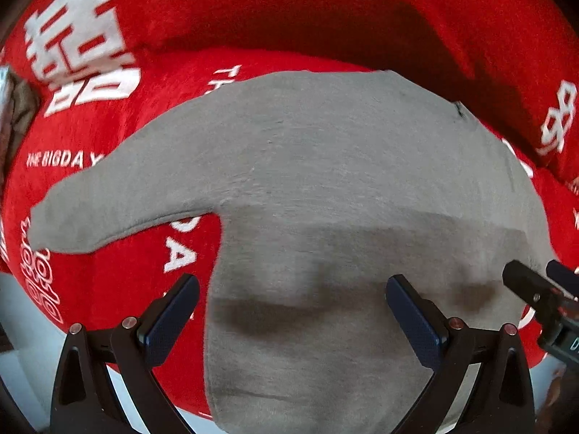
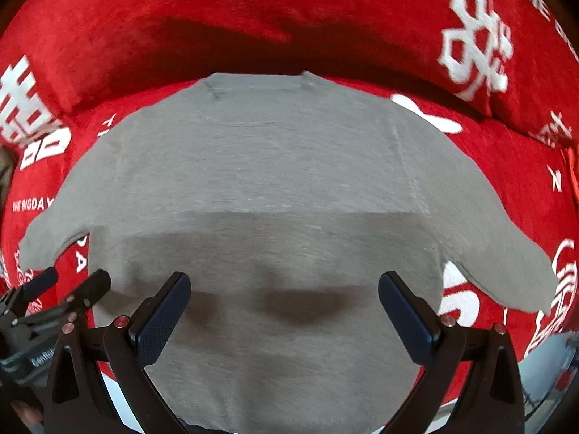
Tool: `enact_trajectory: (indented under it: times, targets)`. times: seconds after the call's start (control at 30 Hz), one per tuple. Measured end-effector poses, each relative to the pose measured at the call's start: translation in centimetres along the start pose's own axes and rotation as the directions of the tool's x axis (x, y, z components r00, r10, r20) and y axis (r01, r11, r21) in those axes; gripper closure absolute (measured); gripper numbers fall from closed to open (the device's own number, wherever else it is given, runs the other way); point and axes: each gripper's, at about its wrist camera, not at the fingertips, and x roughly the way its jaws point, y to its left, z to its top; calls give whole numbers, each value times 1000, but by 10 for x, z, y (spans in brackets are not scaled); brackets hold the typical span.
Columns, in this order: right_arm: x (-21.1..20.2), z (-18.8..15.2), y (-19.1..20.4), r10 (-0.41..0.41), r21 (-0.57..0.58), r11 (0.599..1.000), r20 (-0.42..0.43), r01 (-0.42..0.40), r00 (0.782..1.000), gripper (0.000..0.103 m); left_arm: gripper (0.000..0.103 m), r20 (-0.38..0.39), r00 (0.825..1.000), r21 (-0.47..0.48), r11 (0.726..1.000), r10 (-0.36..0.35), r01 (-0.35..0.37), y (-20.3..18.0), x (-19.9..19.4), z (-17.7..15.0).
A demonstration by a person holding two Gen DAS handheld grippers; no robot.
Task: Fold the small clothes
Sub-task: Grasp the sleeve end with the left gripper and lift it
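A small grey long-sleeved top lies spread flat on a red sofa seat, neck at the far end, hem nearest me. In the left wrist view its left sleeve sticks out to the left. In the right wrist view the top shows both sleeves spread, the right sleeve pointing right. My left gripper is open and empty over the hem's left part. My right gripper is open and empty over the hem's middle. Each gripper shows at the edge of the other's view, the right one and the left one.
The red plush sofa cover with white lettering lies under the top, and red back cushions rise behind it. The sofa's front edge and pale floor show at the lower corners.
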Motion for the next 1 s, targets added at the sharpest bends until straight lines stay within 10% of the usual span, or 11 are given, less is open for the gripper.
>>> enact_trajectory:
  times: [0.23, 0.5, 0.8, 1.0]
  targets:
    - [11, -1, 45, 12, -71, 997, -35, -15, 999, 0, 0, 79, 995, -156, 984, -69, 80, 82, 18, -4]
    - [25, -5, 93, 45, -146, 988, -67, -55, 997, 0, 0, 125, 991, -408, 908, -49, 96, 212, 52, -26]
    - [37, -13, 135, 56, -217, 973, -107, -79, 993, 0, 0, 283, 914, -599, 690, -291, 405, 298, 110, -46]
    - [42, -11, 157, 60, -251, 964, -117, -88, 991, 0, 0, 395, 860, -630, 587, -323, 509, 303, 117, -28]
